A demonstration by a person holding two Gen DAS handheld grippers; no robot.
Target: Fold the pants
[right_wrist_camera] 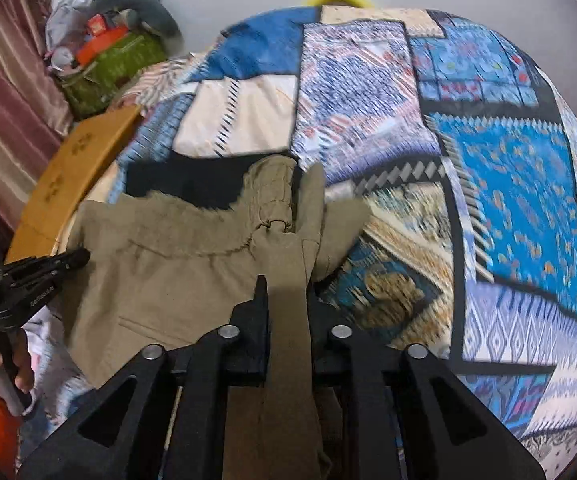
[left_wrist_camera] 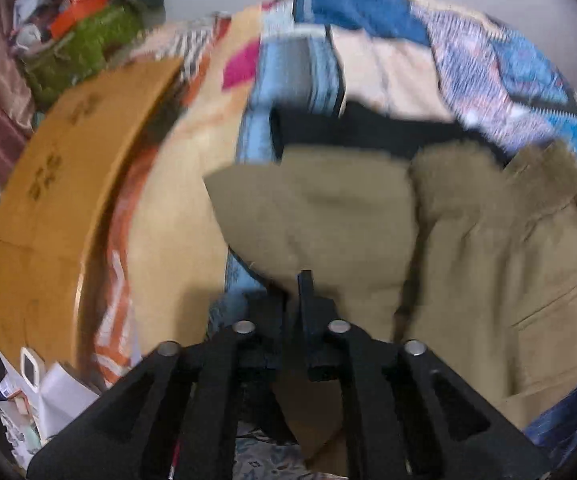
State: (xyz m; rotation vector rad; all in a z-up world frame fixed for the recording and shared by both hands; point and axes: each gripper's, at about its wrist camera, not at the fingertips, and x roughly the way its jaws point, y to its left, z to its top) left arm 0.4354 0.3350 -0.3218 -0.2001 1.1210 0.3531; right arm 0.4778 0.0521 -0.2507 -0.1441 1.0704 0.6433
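Khaki pants (left_wrist_camera: 468, 260) lie crumpled on a patchwork bedspread (left_wrist_camera: 368, 12), partly over a black cloth (left_wrist_camera: 368, 128). My left gripper (left_wrist_camera: 294, 296) points steeply down at their near edge, its fingers close together with khaki cloth gathered around and hanging below them. In the right wrist view the pants (right_wrist_camera: 160, 272) spread to the left, and a strip of their cloth runs up between the fingers of my right gripper (right_wrist_camera: 288, 292), which is shut on it. My left gripper (right_wrist_camera: 80, 258) shows there at the pants' left edge, held by a hand (right_wrist_camera: 20, 364).
A cardboard box (right_wrist_camera: 76, 168) lies along the bed's left side. Behind it stands a green bag (right_wrist_camera: 116, 68) stuffed with clutter, beside a maroon curtain (right_wrist_camera: 4, 92). The bedspread (right_wrist_camera: 508, 200) stretches bare to the right. Papers (left_wrist_camera: 48, 392) lie low on the left.
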